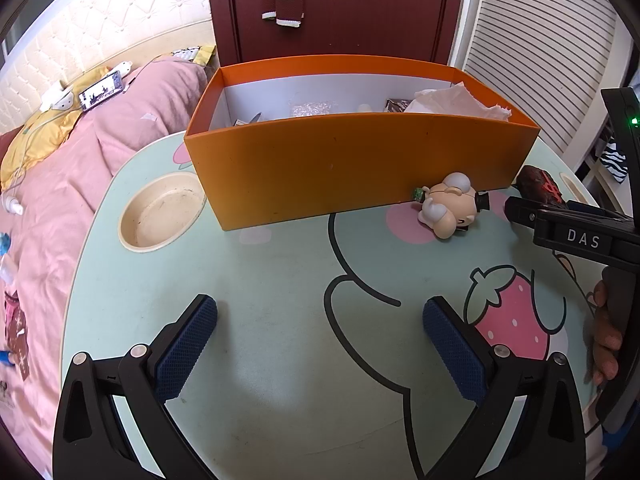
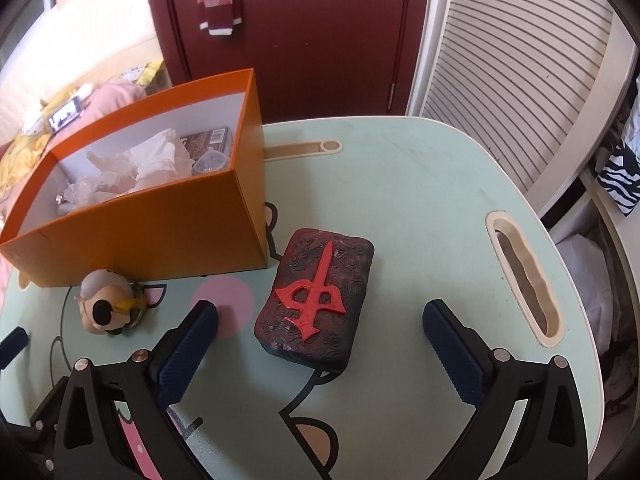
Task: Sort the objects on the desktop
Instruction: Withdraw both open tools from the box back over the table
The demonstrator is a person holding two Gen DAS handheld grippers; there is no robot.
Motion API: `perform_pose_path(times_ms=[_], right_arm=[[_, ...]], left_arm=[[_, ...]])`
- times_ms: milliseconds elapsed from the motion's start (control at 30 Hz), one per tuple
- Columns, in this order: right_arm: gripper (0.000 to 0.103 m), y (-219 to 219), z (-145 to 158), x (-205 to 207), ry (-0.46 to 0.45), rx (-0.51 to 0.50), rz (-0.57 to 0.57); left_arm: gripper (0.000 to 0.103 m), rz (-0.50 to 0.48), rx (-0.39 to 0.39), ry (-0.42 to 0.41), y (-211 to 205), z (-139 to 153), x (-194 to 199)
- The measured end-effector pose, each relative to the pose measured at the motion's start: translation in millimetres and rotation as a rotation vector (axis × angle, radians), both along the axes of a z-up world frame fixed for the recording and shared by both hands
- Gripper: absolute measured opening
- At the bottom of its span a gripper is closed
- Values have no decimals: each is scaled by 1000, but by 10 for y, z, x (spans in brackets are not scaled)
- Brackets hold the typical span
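An orange box (image 1: 352, 168) stands at the back of the mint table (image 1: 280, 280) and holds crumpled paper (image 1: 460, 100) and small items; it also shows in the right wrist view (image 2: 152, 224). A small cartoon figurine (image 1: 450, 204) lies in front of the box, also seen in the right wrist view (image 2: 108, 300). A dark block with a red symbol (image 2: 316, 300) lies flat on the table. My right gripper (image 2: 320, 320) is open, its fingers on either side of the block's near end. My left gripper (image 1: 320, 320) is open and empty above bare table.
A cream round recess (image 1: 162, 212) sits in the table left of the box. A long slot (image 2: 524, 276) lies at the table's right edge. A pink bed (image 1: 80, 152) with a phone (image 1: 100, 90) lies to the left. A dark red door (image 2: 300, 40) stands behind.
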State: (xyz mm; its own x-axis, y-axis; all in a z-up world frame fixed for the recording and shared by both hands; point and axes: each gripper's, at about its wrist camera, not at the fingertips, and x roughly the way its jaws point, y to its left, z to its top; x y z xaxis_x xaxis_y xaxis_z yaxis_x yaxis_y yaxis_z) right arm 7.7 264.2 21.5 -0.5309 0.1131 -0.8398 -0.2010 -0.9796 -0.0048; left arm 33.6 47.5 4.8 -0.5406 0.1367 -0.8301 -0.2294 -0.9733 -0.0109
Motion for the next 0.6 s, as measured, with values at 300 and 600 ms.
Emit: perform_pose_path(times_ms=[300,600], right_arm=[[103,27,-21,17,-1,1,-5],[64,2,13,50,30,7,25]], left_arm=[[103,2,1,1,19,-8,8],[103,1,1,-6,9,-3,-18]])
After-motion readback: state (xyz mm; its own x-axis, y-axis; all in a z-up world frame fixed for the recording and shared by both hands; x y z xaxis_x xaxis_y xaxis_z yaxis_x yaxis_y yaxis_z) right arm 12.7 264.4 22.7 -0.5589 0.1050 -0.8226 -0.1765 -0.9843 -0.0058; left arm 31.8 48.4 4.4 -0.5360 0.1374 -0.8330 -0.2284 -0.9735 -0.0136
